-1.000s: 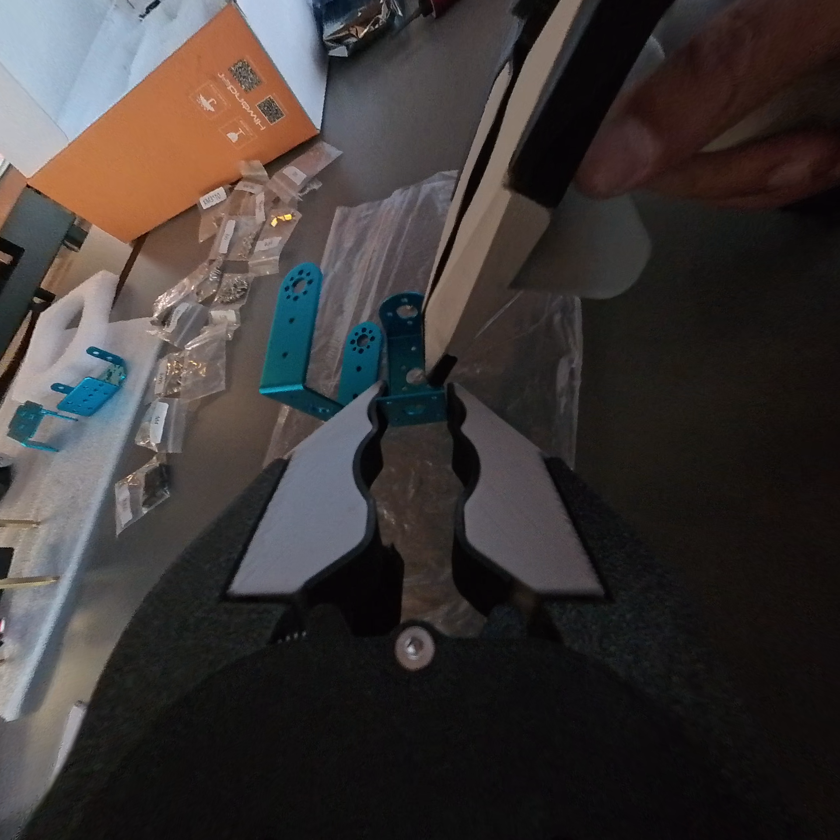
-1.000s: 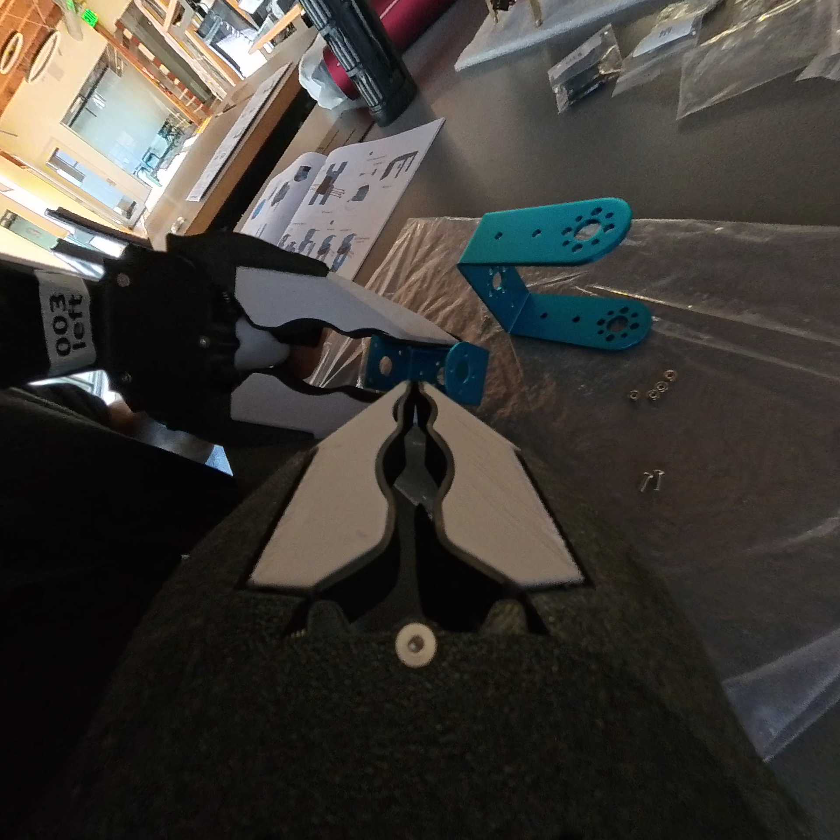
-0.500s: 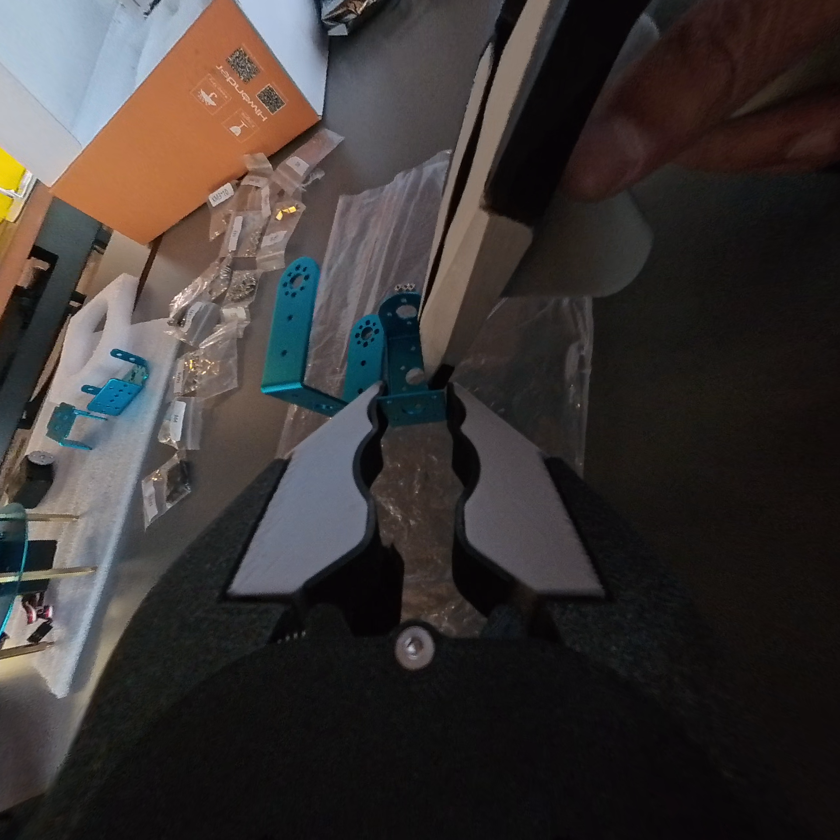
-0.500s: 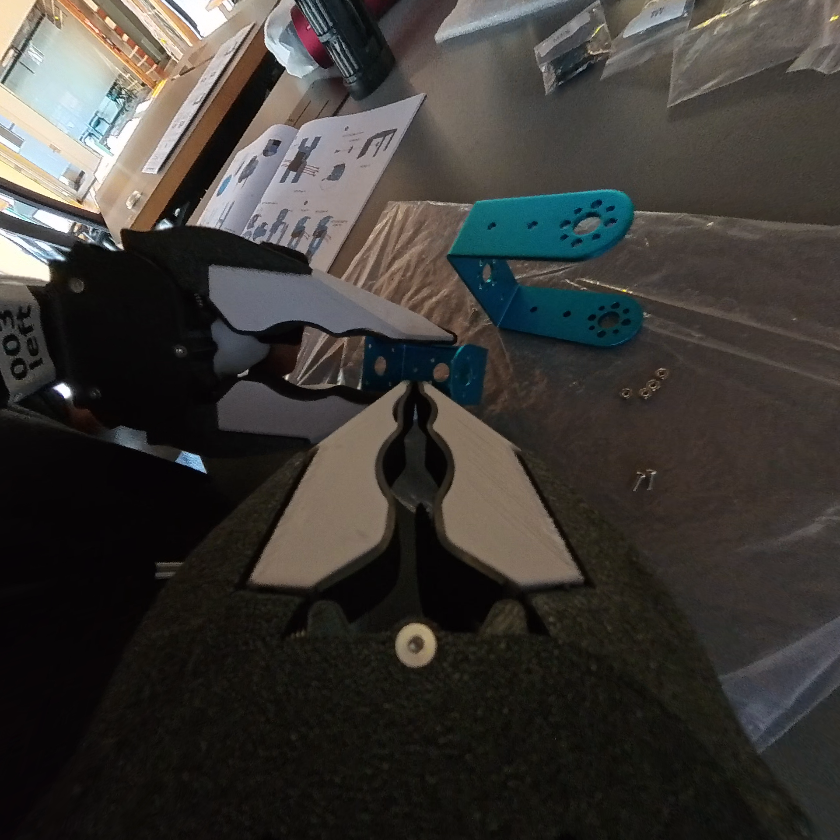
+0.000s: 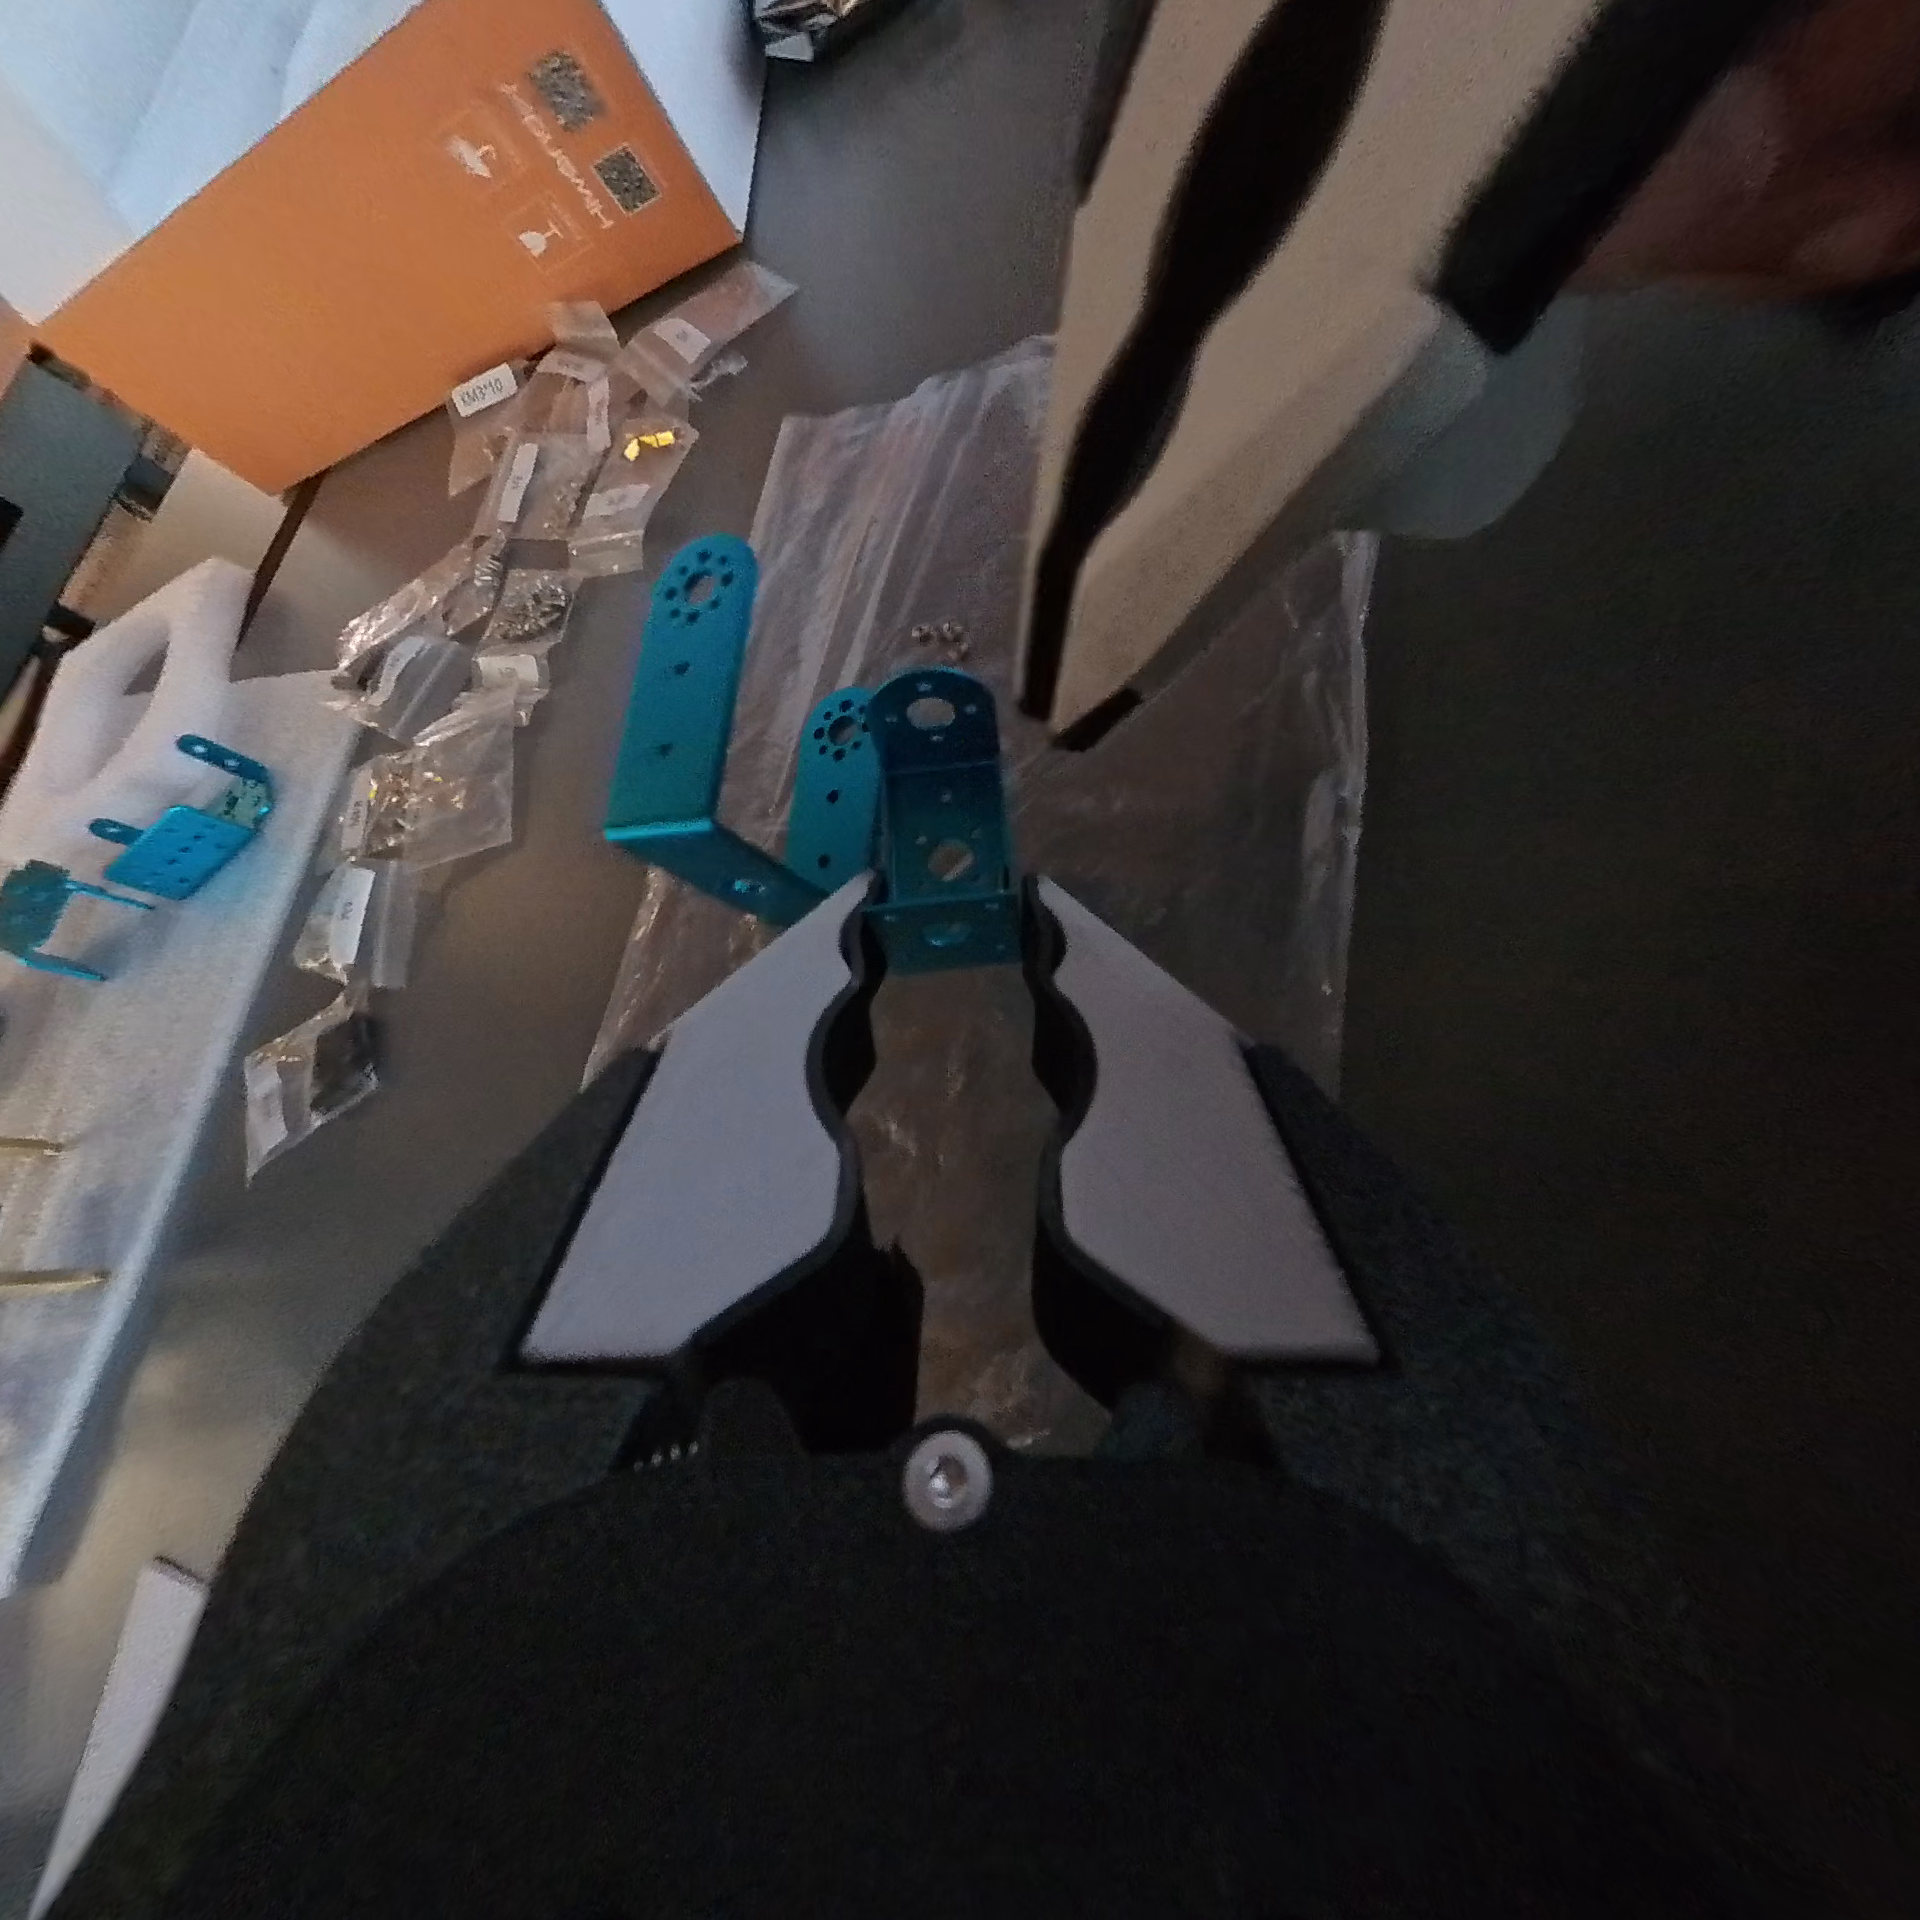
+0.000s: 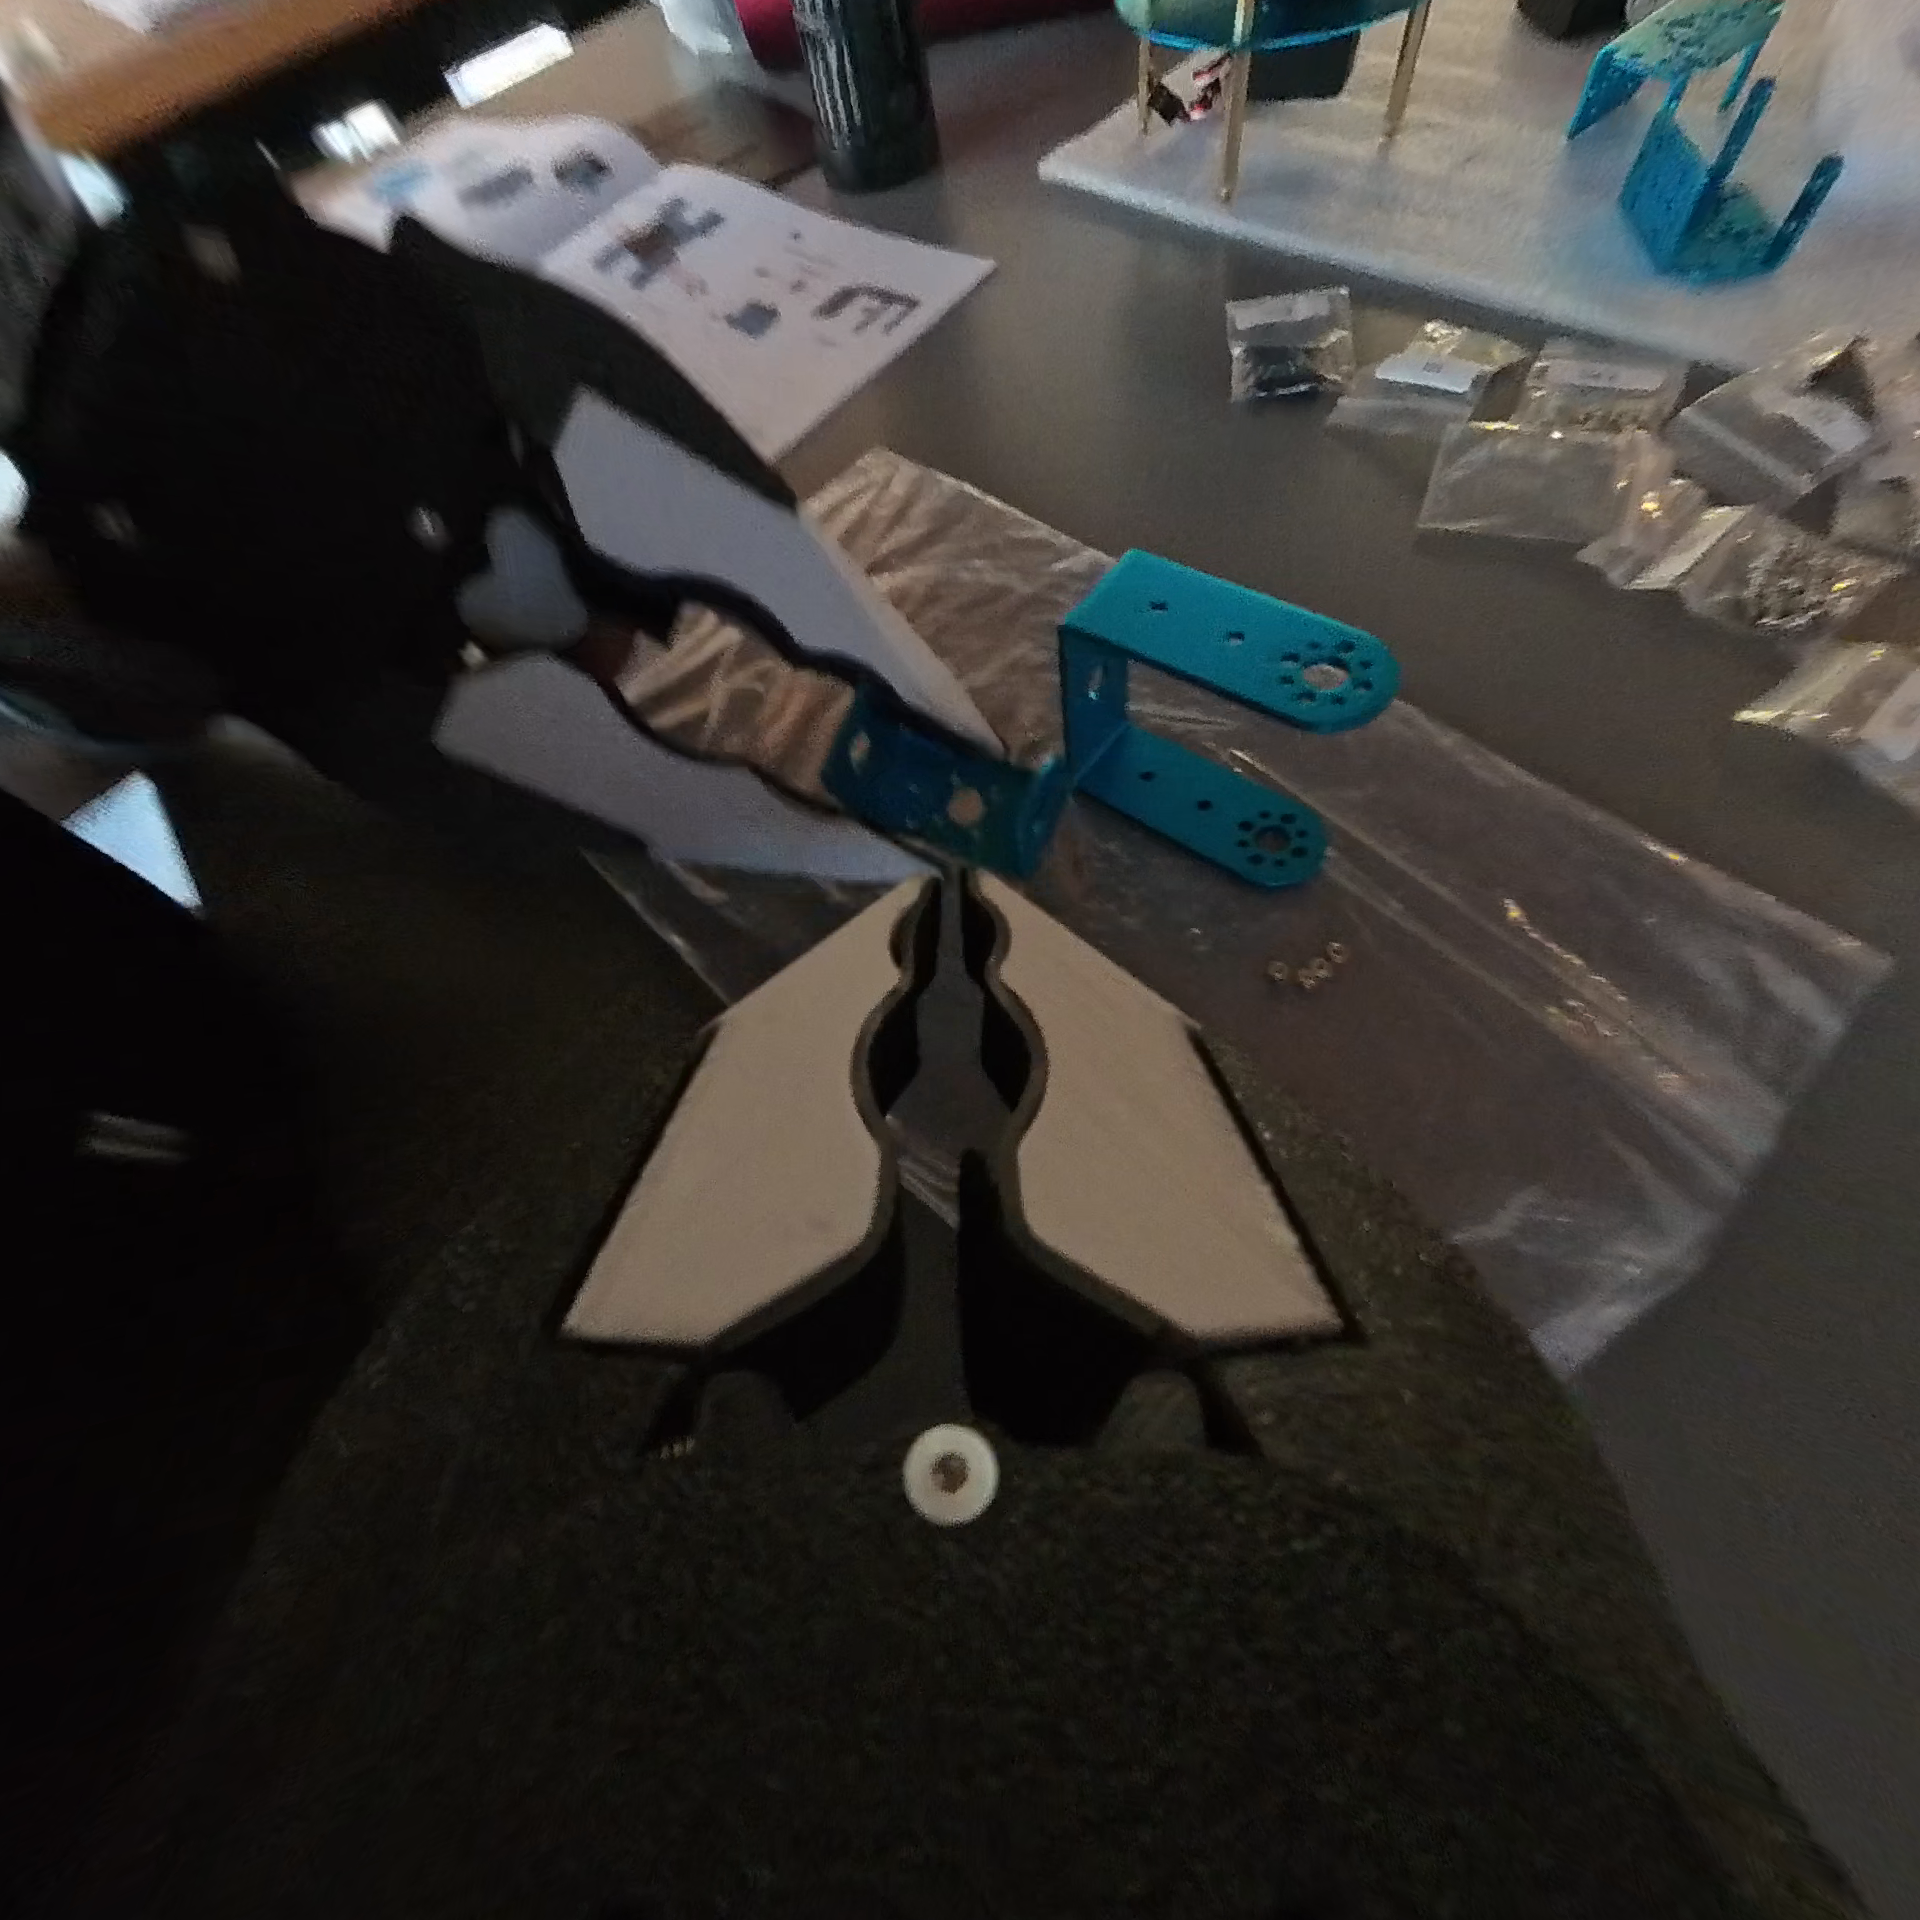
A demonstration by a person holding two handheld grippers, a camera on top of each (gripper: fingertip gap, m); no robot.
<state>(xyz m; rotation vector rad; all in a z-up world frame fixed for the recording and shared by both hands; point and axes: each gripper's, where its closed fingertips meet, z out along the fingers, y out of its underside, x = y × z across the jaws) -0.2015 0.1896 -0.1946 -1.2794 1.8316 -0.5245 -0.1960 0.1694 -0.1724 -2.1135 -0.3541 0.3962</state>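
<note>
Left tongs [image 5: 943, 914]: pinching a small blue bracket [image 5: 940, 831] by its short perforated flange, held crosswise between the two tips. The longer leg of the bracket juts forward past the tips, clear of the table [image 5: 1662, 1039]. In the right wrist view the same bracket [image 6: 935, 795] sits at the tip of the left tongs [image 6: 914, 769], just beyond the right tongs.

Right tongs [image 6: 951, 883]: pressed nearly together, a thin slit between the tips and nothing seen in it. They stand just short of the held bracket, apart from it. In the left wrist view the right tongs [image 5: 1049, 717] hang near the bracket's far end — not touching.

Large blue U-bracket [image 6: 1205, 717]: lying on its side on a clear plastic sheet [image 6: 1558, 1039], just beside the held bracket; anodised metal, rounded ends with ringed hole patterns. Small nuts [image 6: 1309, 961] lie loose on the sheet near it.

Writing: the orange box [image 5: 364, 260] carries square codes and print; the small clear bags [image 5: 520, 582] carry white labels; an open printed booklet [image 6: 748, 270] lies toward the far side of the table. None transcribed.

Materials: tongs have pale flat faces with black wavy inner edges, mounted in dark speckled housings. Table surface matte grey. A white foam slab [image 5: 125, 935] carries further blue brackets [image 5: 187, 842].
</note>
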